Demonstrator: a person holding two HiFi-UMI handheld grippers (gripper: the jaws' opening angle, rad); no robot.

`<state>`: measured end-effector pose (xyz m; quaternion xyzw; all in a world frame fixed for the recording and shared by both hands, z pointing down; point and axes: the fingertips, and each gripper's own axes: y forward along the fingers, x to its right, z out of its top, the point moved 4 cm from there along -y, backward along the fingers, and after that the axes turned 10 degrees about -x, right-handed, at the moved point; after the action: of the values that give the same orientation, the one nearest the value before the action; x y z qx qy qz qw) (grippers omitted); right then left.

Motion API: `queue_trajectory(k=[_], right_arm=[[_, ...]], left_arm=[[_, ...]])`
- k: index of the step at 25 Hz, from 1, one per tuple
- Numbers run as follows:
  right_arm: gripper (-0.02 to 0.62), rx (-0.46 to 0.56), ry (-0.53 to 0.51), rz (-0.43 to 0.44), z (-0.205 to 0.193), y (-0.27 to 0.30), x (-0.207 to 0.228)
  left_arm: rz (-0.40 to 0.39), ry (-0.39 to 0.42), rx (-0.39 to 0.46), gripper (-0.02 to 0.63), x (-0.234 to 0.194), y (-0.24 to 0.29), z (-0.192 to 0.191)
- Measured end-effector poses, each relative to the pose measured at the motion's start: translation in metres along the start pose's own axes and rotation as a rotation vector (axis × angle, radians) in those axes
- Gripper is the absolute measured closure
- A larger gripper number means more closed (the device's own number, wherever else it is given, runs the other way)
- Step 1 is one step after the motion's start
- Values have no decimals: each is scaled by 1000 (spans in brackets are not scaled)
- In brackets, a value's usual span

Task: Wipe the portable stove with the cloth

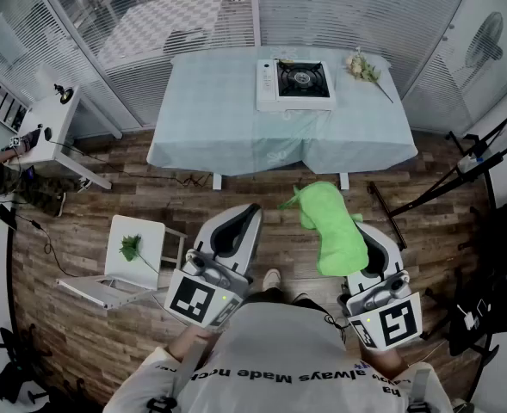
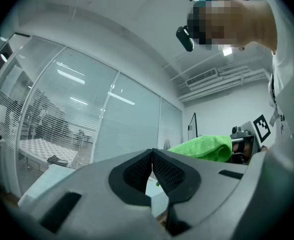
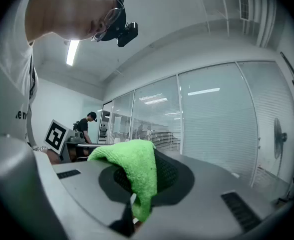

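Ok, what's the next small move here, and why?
Probably carry the right gripper forward toward the portable stove. Its jaws are already shut on the green cloth, but the stove sits on the table well ahead of both grippers, so wiping cannot start yet. The left gripper is shut, empty.

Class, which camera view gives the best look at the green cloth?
The head view: the whole green cloth shows, draped over the right hand-held gripper. The right gripper view shows only the fold pinched in its jaws; the left gripper view only a distant bunch.
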<state>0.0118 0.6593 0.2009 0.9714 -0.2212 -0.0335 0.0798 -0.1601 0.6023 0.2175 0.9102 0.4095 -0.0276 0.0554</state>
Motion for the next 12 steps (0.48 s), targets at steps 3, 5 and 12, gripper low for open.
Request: queue_trajectory(k=[3,5,12], right_arm=[[569,-4,3,-8,0,9,-2],[568,-7,1,-7,0,15,-3],[569,2,-22,7,0,39,8]], left_arm=[[-6,0,-20,594,-9,0,-1],[-4,3,-8,594,-14,0,1],[6,-1,-20,594,-32,18,-4]])
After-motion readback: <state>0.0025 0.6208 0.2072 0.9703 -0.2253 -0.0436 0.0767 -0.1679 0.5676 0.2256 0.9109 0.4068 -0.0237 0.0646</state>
